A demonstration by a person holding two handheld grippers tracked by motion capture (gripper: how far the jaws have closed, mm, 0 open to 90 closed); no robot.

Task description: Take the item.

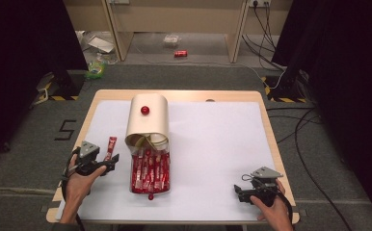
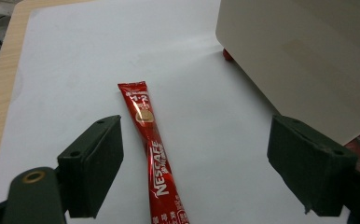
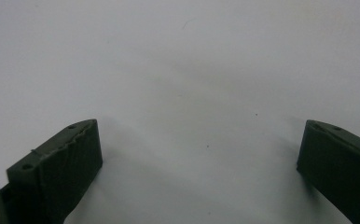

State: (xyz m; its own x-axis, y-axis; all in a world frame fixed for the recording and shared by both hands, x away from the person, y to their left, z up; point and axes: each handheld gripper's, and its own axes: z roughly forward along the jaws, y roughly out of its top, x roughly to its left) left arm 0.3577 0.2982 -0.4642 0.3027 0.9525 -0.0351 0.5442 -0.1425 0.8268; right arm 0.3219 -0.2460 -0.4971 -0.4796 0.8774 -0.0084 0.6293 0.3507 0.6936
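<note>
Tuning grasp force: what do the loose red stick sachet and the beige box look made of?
Sachet: thin glossy foil or plastic film, judging by the sheen, the crinkles and the printed branding. Beige box: matte, smooth, rounded top with a red knob; probably painted wood or plastic, can't tell which.

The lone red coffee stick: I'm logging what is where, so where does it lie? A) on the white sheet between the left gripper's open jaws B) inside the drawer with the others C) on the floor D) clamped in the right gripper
A: the coffee stick lies flat on the white sheet between the left gripper's spread jaws, beside the cream box.
</note>
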